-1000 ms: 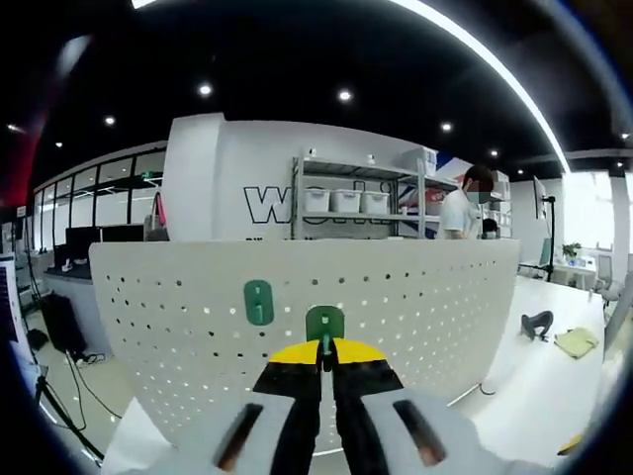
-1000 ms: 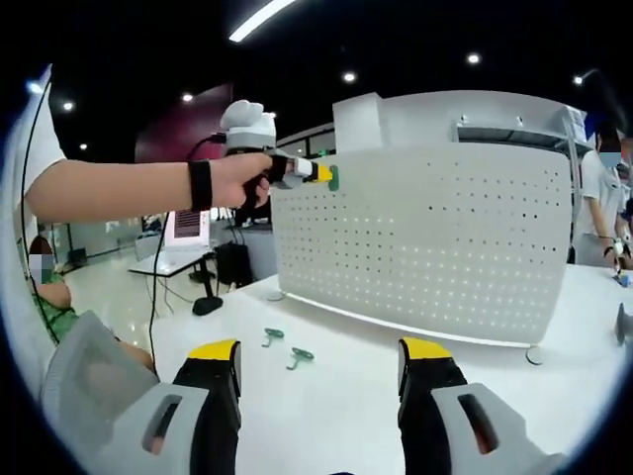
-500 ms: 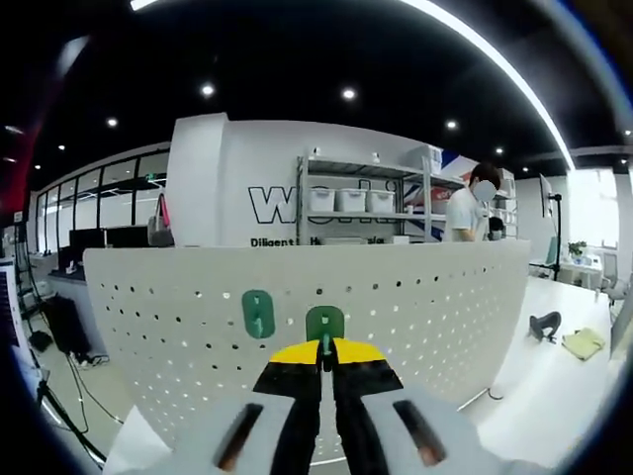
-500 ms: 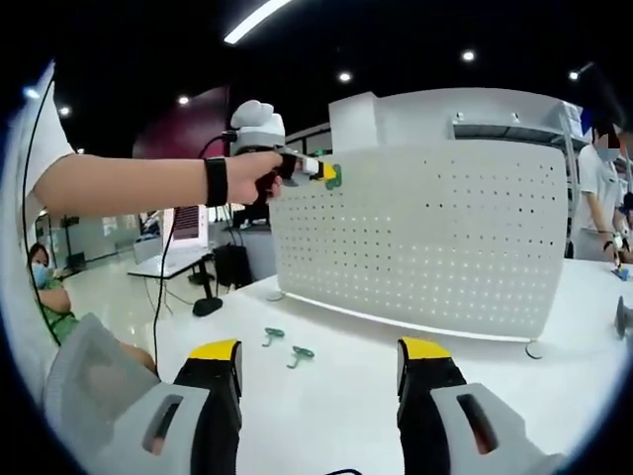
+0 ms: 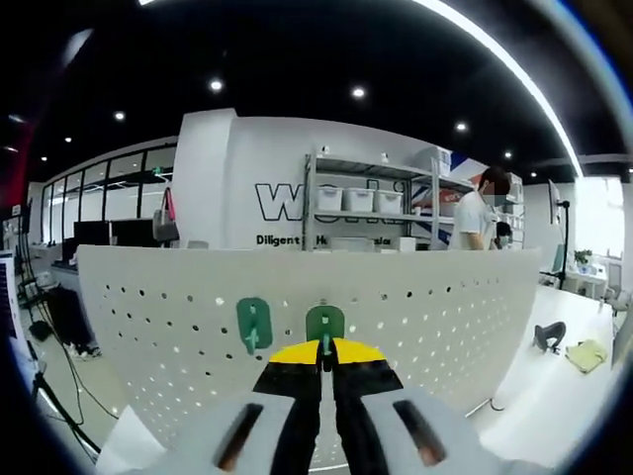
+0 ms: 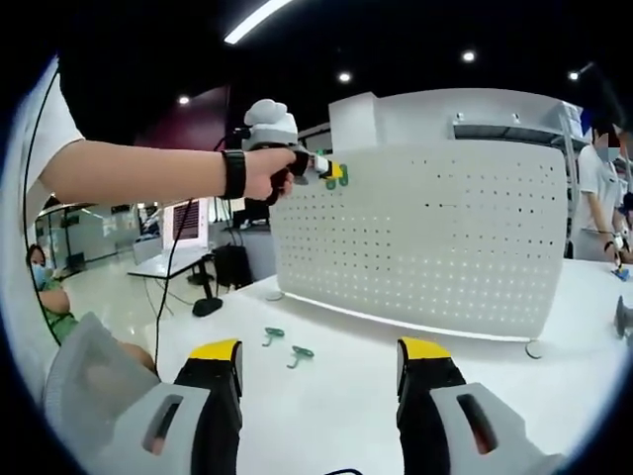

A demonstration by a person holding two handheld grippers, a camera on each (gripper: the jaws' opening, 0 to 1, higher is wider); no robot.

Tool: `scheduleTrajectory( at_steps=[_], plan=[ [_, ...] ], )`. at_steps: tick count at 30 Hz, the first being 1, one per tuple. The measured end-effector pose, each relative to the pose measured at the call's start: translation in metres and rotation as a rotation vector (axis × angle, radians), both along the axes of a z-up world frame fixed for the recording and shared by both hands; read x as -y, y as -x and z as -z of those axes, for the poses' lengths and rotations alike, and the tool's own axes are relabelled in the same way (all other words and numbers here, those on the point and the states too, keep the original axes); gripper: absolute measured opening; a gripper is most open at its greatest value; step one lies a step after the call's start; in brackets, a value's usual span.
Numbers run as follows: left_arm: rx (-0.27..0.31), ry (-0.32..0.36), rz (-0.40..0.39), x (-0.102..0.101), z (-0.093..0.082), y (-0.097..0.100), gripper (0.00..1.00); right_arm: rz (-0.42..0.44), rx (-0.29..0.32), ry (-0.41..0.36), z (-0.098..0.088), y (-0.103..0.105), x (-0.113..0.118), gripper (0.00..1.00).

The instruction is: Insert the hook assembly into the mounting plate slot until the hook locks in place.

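Note:
A white perforated mounting plate (image 5: 415,317) (image 6: 425,237) stands upright on a white table. My left gripper (image 5: 325,348) is shut on a green hook (image 5: 324,323), holding it close to the plate's upper part. Another green hook (image 5: 254,324) hangs on the plate just to its left. In the right gripper view a person's hand holds the left gripper (image 6: 334,174) with its green hook (image 6: 341,178) at the plate's top left corner. My right gripper (image 6: 318,368) is open above the table, nothing between its fingers. Two green hooks (image 6: 274,335) (image 6: 301,354) lie on the table ahead of it.
The white table (image 6: 346,396) stretches in front of the plate. A person stands at the far right behind the plate (image 5: 475,218) by shelving with white bins (image 5: 358,201). A black object (image 5: 547,334) and a yellow cloth (image 5: 587,355) lie at the table's right. A round foot (image 6: 535,351) sits by the plate's base.
The left gripper with its hook has moved closer to the plate and a little right along its top edge. The right gripper has stayed still and open.

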State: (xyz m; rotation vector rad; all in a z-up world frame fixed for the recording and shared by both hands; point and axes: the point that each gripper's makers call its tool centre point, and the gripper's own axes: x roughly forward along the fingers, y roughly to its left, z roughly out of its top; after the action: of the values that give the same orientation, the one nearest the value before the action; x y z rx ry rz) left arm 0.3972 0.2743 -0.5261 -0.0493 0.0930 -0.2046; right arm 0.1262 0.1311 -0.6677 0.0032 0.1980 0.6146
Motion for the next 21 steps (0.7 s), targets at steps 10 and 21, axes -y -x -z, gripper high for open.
scheduleTrajectory(
  at_steps=[10, 21],
  plan=[
    [-0.016, -0.027, -0.011, 0.004, -0.001, -0.010, 0.03, 0.017, -0.001, -0.002, 0.000, 0.000, 0.006, 0.64],
    [-0.032, -0.010, -0.029, 0.001, -0.001, -0.018, 0.03, 0.025, -0.012, -0.024, 0.000, 0.000, 0.007, 0.63]
  ],
)
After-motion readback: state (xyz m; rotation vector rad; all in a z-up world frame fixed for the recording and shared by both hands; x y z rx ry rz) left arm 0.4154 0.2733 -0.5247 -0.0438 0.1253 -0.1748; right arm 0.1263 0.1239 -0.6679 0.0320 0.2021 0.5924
